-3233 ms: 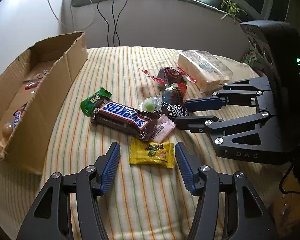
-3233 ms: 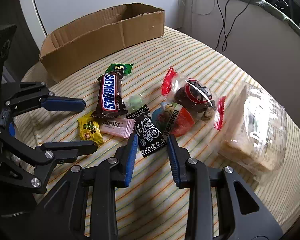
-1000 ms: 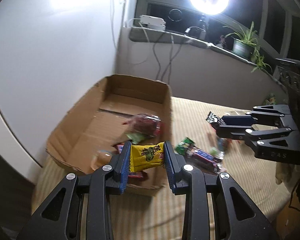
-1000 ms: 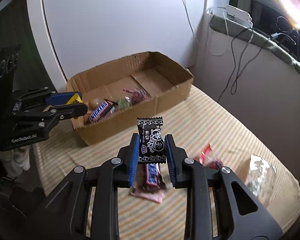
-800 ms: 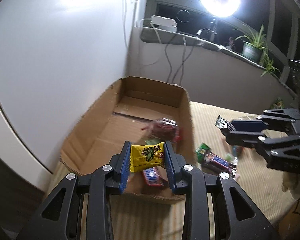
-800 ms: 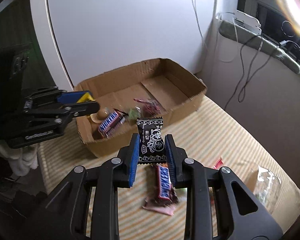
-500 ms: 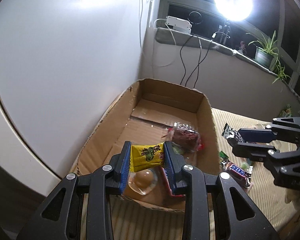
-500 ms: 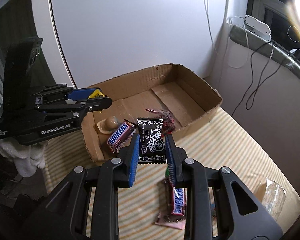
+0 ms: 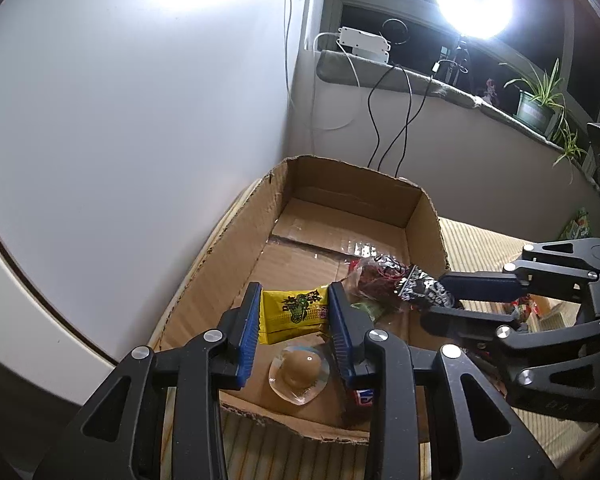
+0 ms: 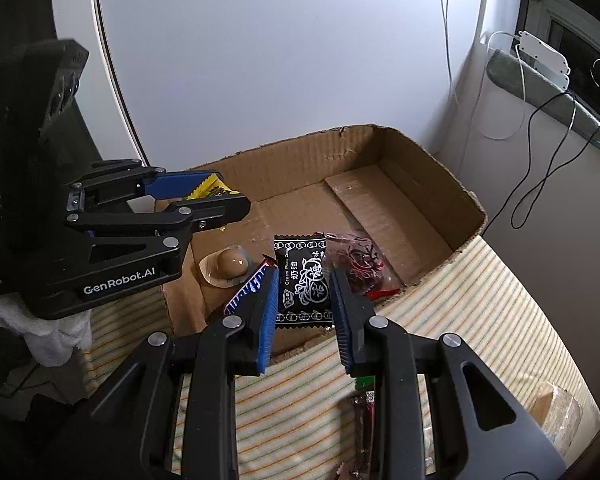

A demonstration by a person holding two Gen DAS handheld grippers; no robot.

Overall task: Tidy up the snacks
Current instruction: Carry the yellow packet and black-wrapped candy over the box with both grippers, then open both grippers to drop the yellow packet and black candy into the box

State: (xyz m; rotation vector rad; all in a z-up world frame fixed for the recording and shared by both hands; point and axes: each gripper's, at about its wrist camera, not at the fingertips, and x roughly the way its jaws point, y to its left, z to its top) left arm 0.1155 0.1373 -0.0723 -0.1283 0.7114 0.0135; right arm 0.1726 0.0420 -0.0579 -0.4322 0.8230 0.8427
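My left gripper (image 9: 294,314) is shut on a yellow candy packet (image 9: 294,312) and hangs over the near end of an open cardboard box (image 9: 352,184). My right gripper (image 10: 304,292) is shut on a black cream-plum sweet packet (image 10: 302,276), held above the box's (image 10: 416,152) near wall. From the left wrist view the right gripper (image 9: 434,298) reaches in from the right over the box rim with the black packet (image 9: 424,290). In the right wrist view the left gripper (image 10: 204,196) shows at the left with the yellow packet (image 10: 208,188).
Inside the box lie a brown jelly cup (image 9: 300,370), a red-wrapped snack bag (image 10: 354,260), a green sweet (image 9: 370,308) and a Snickers bar (image 10: 248,290). The striped tablecloth (image 10: 472,312) carries more snacks at lower right. A white wall (image 9: 120,120) stands behind the box.
Both grippers have carried their packets leftwards from the table to over the box. The box has come closer and now fills the middle of both views.
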